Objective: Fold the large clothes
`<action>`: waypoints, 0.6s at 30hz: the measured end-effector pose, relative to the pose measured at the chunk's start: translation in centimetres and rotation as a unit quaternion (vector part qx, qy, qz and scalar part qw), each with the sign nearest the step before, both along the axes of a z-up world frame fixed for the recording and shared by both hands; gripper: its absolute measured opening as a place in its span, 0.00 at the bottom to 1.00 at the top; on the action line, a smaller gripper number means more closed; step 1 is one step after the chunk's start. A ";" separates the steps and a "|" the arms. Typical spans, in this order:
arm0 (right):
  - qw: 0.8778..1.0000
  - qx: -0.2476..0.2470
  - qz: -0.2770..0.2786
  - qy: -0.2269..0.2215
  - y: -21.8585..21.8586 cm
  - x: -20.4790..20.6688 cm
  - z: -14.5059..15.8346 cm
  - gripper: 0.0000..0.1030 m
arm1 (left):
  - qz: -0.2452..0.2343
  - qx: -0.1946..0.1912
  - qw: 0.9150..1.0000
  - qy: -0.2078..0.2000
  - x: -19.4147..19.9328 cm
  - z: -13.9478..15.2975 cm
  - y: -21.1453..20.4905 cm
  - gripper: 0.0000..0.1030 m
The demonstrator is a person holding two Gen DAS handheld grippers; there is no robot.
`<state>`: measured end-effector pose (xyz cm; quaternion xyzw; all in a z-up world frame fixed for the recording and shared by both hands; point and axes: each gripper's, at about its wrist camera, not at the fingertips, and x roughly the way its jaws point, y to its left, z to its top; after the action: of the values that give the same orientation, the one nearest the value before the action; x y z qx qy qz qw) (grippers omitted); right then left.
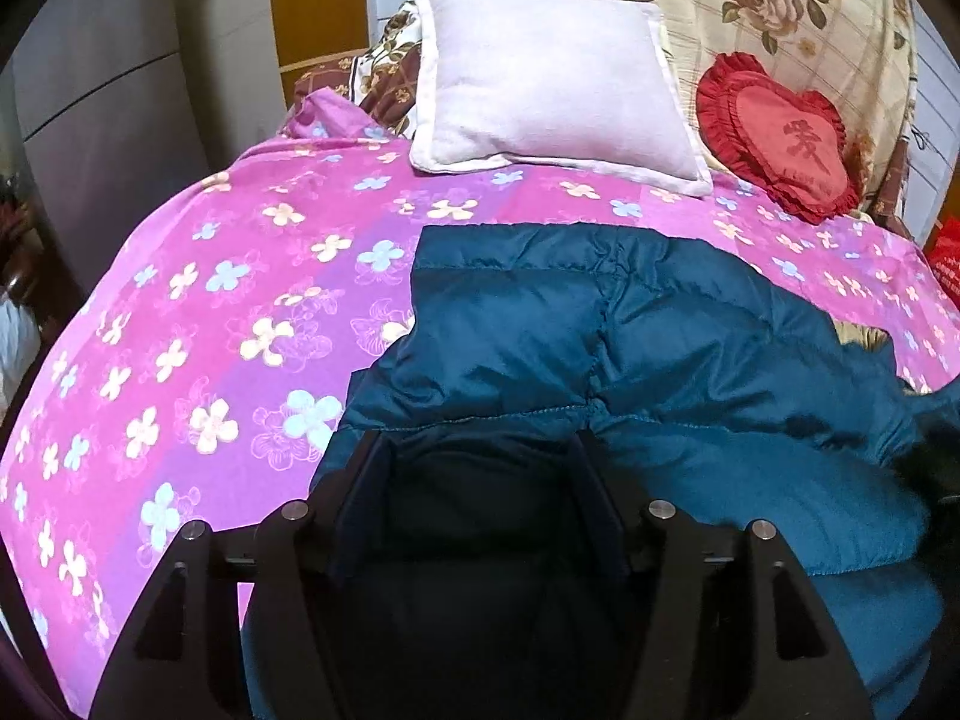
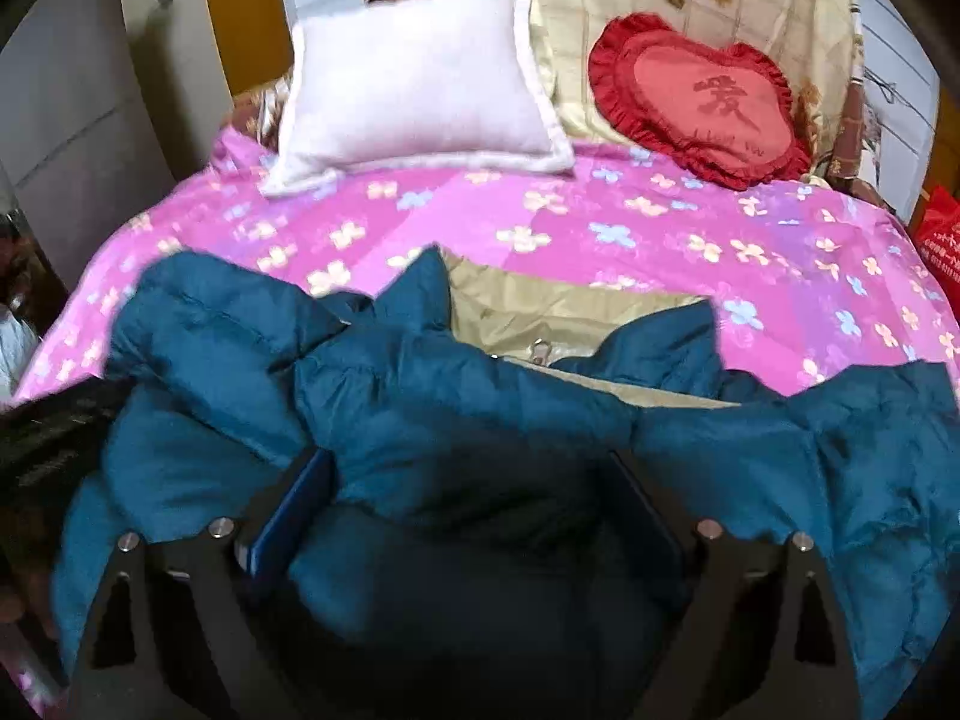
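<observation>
A teal quilted down jacket (image 1: 600,324) lies on the pink flowered bedsheet (image 1: 210,312). My left gripper (image 1: 480,444) stands open with its fingers wide apart, and jacket fabric bulges up between them. In the right wrist view the jacket (image 2: 450,384) is bunched up and its beige lining (image 2: 540,306) shows near the collar. My right gripper (image 2: 471,462) is also open, its fingers spread wide with a fold of the jacket draped between them. The other gripper shows as a dark blur at the left edge (image 2: 42,438).
A white pillow (image 1: 552,90) and a red heart-shaped cushion (image 1: 780,138) lie at the head of the bed against a floral blanket (image 1: 780,0). A grey wardrobe (image 1: 108,90) stands left of the bed. A red bag (image 2: 939,234) sits at the right edge.
</observation>
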<state>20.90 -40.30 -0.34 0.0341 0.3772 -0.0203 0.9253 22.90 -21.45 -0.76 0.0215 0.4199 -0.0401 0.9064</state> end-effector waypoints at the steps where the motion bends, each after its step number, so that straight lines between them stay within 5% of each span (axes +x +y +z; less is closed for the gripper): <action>1: 1.000 0.002 0.000 -0.012 -0.5 -1.1 0.7 0.90 | -0.001 0.000 1.000 0.000 0.0 0.0 0.0 0.42; 5: 0.998 -0.037 -0.033 -0.040 -4.1 -6.1 2.8 0.91 | -0.002 -0.006 1.000 0.001 0.1 -0.1 0.1 0.42; 10: 0.991 -0.094 -0.095 -0.014 -9.1 -8.2 2.0 0.91 | -0.004 0.009 1.000 -0.007 0.1 -0.4 -0.5 0.43; 15: 0.992 -0.014 -0.124 0.000 -13.4 -7.4 -1.0 0.95 | -0.007 0.010 1.000 -0.012 0.5 -0.8 -0.7 0.44; 18: 0.991 -0.022 -0.133 -0.006 -13.2 -6.9 -1.9 0.95 | -0.006 0.008 1.000 -0.016 0.4 -1.0 -0.6 0.45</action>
<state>14.03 -53.52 -2.19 0.0635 0.3634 -0.1513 0.9171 23.34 -22.07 -1.76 0.0322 0.4053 -0.0420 0.9126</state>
